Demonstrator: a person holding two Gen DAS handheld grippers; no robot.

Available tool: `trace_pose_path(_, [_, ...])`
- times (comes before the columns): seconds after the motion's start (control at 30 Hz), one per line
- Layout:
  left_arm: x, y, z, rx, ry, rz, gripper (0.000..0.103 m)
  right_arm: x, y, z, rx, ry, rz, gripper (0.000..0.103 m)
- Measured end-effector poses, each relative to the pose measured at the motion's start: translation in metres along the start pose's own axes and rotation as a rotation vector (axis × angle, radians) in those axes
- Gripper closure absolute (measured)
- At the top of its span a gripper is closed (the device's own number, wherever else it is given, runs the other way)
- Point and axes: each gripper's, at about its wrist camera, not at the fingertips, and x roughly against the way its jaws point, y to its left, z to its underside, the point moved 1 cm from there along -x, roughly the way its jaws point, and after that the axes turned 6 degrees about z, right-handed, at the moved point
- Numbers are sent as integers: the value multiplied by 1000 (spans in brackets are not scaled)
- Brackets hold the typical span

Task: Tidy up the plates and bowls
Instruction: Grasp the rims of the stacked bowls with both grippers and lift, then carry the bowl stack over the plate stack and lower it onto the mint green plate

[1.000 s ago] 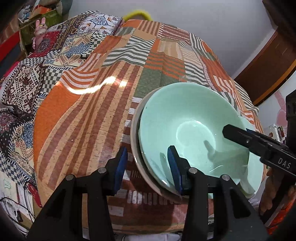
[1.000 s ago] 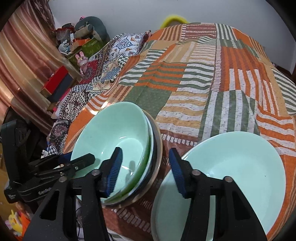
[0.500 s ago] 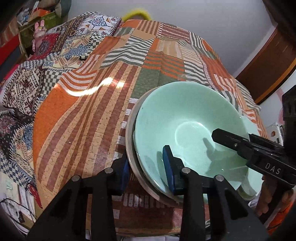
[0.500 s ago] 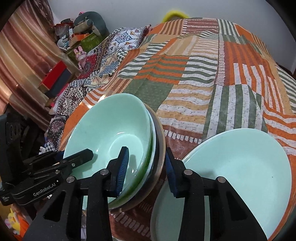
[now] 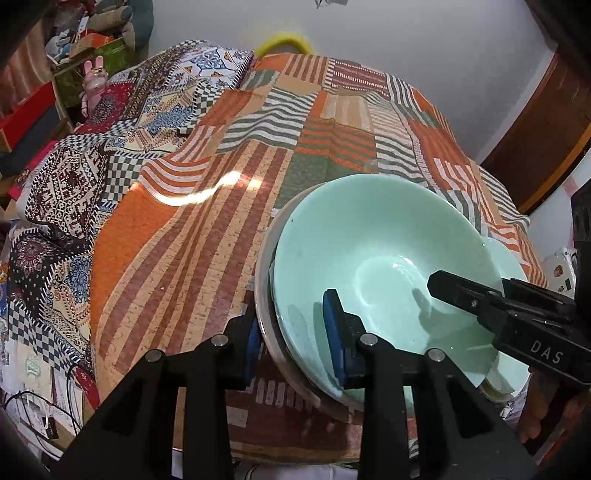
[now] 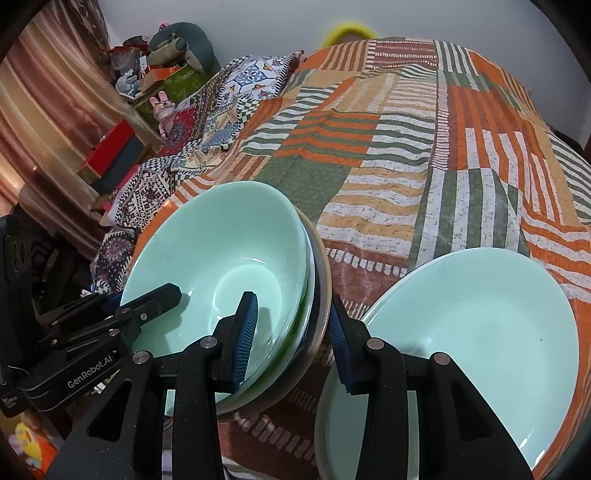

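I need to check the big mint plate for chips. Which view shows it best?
The right wrist view: the mint plate fills its lower right, face up. The left wrist view shows only a sliver behind the bowl stack.

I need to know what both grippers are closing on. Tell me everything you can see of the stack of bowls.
The stack of bowls is glossy mint-green bowls nested in a darker, tan-rimmed one, empty, tilted, on the patchwork bedspread near its edge. The left gripper and right gripper each straddle its rim from opposite sides. A mint plate sits beside it.

Striped patchwork bedspread (image 5: 280,122), pink toy rabbit (image 5: 92,79), perhaps yellow pillow (image 6: 349,33)
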Motion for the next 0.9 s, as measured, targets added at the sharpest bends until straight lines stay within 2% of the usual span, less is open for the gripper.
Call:
trace_pose_path(0.5, [48, -32, -10, -60, -109, 6, 71, 49, 0, -2, -22, -123, -24, 68])
trace_pose_path(0.9, [78, -71, -9, -134, -167, 27, 71, 91, -19, 4, -66, -225, -33, 68])
